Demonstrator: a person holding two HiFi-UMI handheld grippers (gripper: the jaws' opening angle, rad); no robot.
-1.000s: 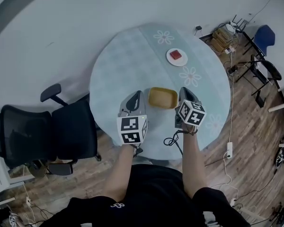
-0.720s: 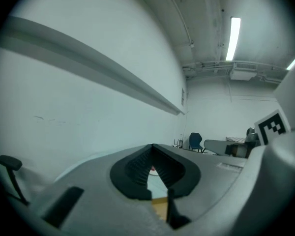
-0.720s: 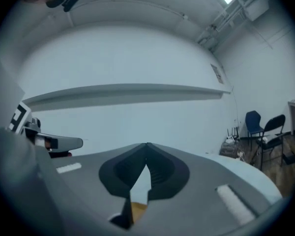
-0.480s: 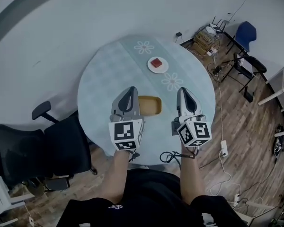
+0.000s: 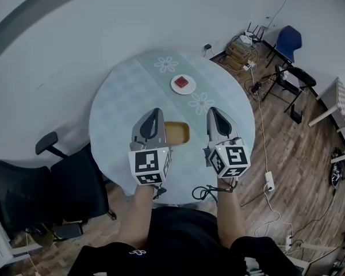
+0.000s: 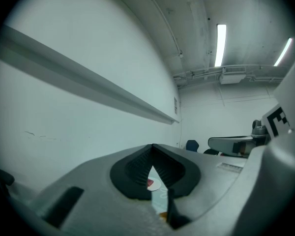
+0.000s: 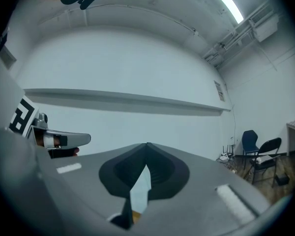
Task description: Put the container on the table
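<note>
The yellow container (image 5: 179, 133) stands on the round pale-blue table (image 5: 121, 102), its left end hidden behind my left gripper. Both grippers are held up level above the table's near edge, apart from the container. My left gripper (image 5: 154, 113) is shut with nothing in it, and my right gripper (image 5: 214, 111) is shut and empty too. In the left gripper view the jaws of the left gripper (image 6: 153, 147) meet at the tip. In the right gripper view the right gripper (image 7: 147, 145) is likewise closed, with a sliver of the yellow container (image 7: 133, 214) below it.
A white plate with a red piece (image 5: 183, 84) sits at the table's far side. A black office chair (image 5: 46, 183) stands at the left. A blue chair (image 5: 290, 39), dark chairs and cables lie on the wood floor at the right. A cable (image 5: 202, 192) hangs at the table's near edge.
Both grippers have risen from either side of the container and now stand above it, nearer the camera. The container stays on the table.
</note>
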